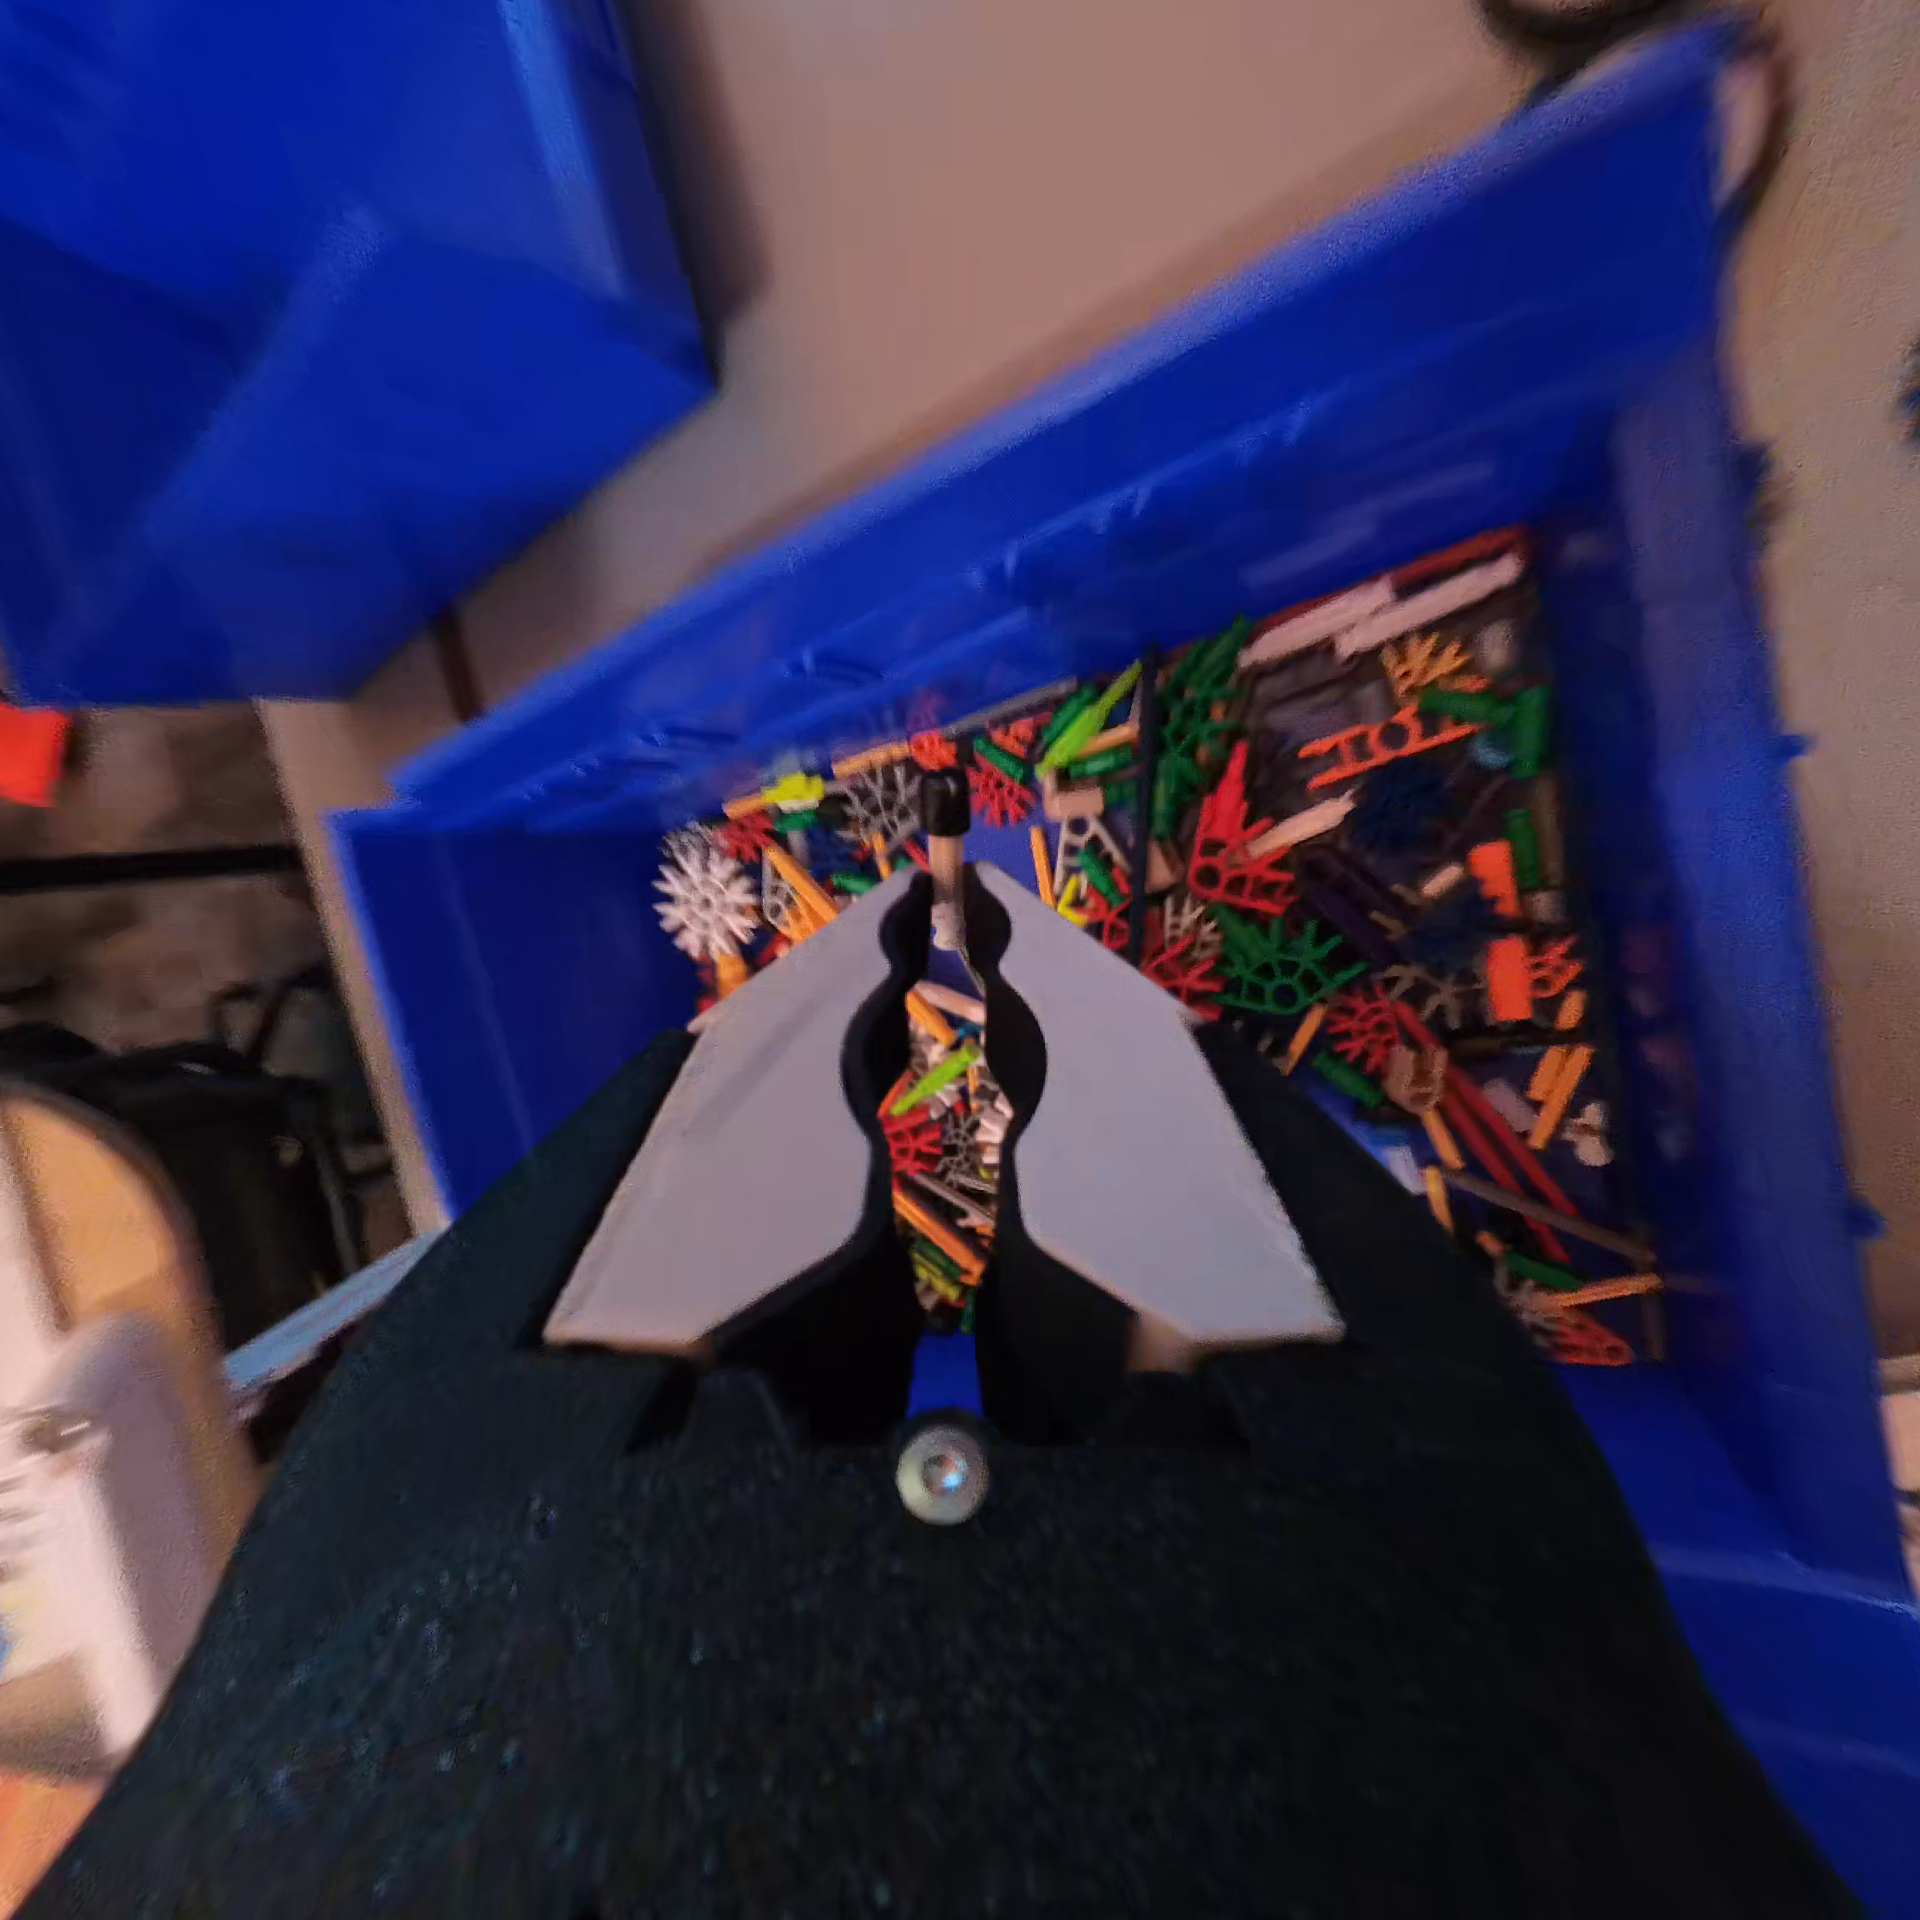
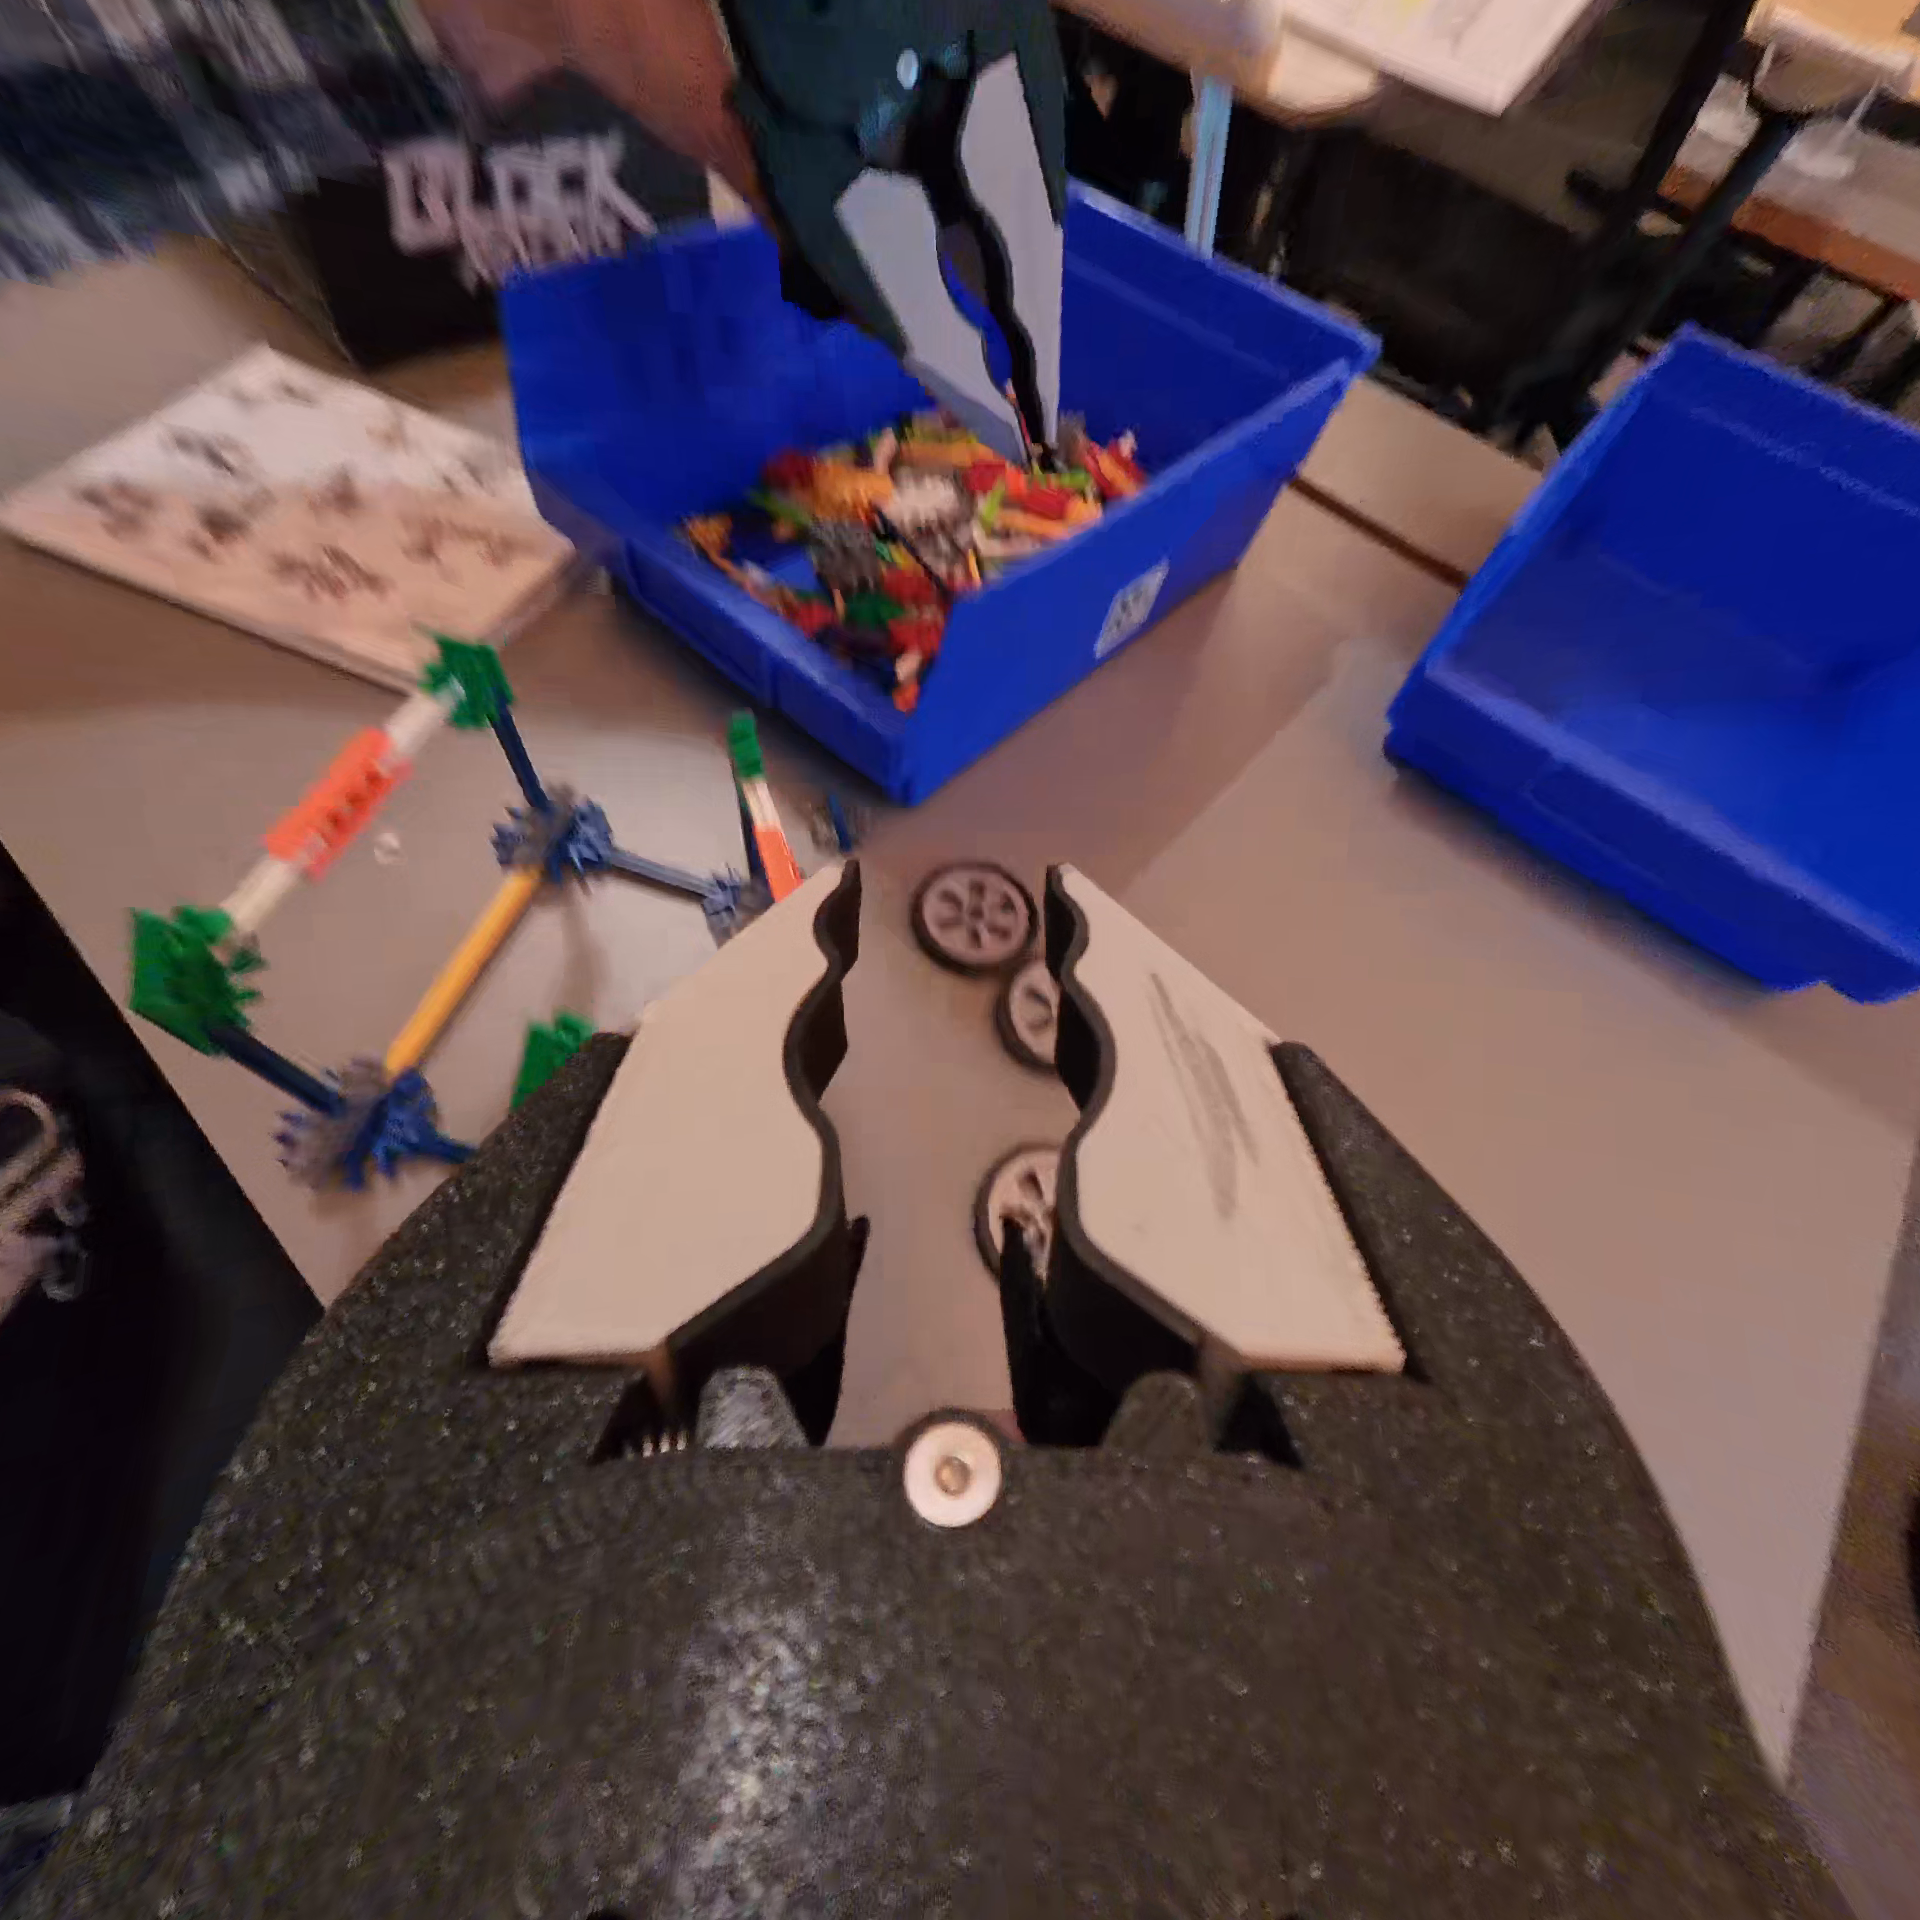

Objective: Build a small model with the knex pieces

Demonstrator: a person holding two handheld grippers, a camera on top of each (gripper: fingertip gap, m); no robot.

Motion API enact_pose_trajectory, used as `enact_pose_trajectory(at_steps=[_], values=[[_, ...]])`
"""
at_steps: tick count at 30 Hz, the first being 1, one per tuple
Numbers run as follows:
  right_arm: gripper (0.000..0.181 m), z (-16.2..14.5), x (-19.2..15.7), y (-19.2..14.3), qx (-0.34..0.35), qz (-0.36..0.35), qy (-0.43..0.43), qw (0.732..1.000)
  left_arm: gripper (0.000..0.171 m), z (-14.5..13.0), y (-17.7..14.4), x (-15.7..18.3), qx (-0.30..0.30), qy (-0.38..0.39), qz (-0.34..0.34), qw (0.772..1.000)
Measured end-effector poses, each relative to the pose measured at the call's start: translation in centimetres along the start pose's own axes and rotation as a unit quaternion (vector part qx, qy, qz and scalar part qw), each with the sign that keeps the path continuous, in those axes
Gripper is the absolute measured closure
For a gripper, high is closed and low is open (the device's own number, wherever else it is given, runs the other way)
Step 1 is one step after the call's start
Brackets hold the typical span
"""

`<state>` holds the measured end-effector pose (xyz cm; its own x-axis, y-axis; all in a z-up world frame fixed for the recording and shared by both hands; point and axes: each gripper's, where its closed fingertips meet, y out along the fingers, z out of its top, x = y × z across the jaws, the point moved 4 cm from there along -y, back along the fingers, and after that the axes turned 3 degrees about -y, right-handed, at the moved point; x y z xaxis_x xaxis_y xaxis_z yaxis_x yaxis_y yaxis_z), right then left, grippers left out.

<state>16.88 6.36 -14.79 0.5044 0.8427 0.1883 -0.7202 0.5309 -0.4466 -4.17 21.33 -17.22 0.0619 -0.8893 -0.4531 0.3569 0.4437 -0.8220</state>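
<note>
Blue plastic frames everything here: the left gripper [image 1: 948, 883] hangs over the parts bin [image 1: 1195, 457], jaws clenched on a thin pale rod with a black cap [image 1: 943, 831]. The rod's long axis runs on past the fingertips, over the heap of coloured pieces [image 1: 1351, 883] inside the bin. Well outside the bin, the right gripper [image 2: 951, 883] is spread and empty above the table [image 2: 1403, 1143], a small grey wheel [image 2: 975, 918] between its tips.
</note>
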Motion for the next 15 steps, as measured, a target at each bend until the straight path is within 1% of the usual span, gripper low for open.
enact_pose_trajectory(at_steps=[3,6,8,10,14,15], values=[[0.155,3.4,-0.1,0.7,0.037,0.014,-0.002,0.999,0.168,3.2,-3.7,1.4,0.063,0.038,0.055,0.996],[0.157,6.7,-0.3,1.9,0.061,0.018,-0.008,0.998,0.169,6.5,-7.0,3.6,0.110,0.074,0.104,0.986],[0.157,8.3,-0.6,2.8,0.071,0.026,-0.014,0.997,0.168,8.0,-8.6,5.0,0.118,0.097,0.132,0.979],[0.156,9.3,-0.8,3.7,0.069,0.020,-0.026,0.997,0.169,9.2,-9.9,6.1,0.130,0.112,0.153,0.973],[0.156,10.8,-1.5,4.5,0.081,0.030,-0.023,0.996,0.168,10.4,-11.3,7.7,0.134,0.135,0.177,0.966],[0.160,11.0,-1.6,4.6,0.078,0.027,-0.027,0.996,0.168,10.6,-11.5,7.9,0.135,0.141,0.183,0.964]])
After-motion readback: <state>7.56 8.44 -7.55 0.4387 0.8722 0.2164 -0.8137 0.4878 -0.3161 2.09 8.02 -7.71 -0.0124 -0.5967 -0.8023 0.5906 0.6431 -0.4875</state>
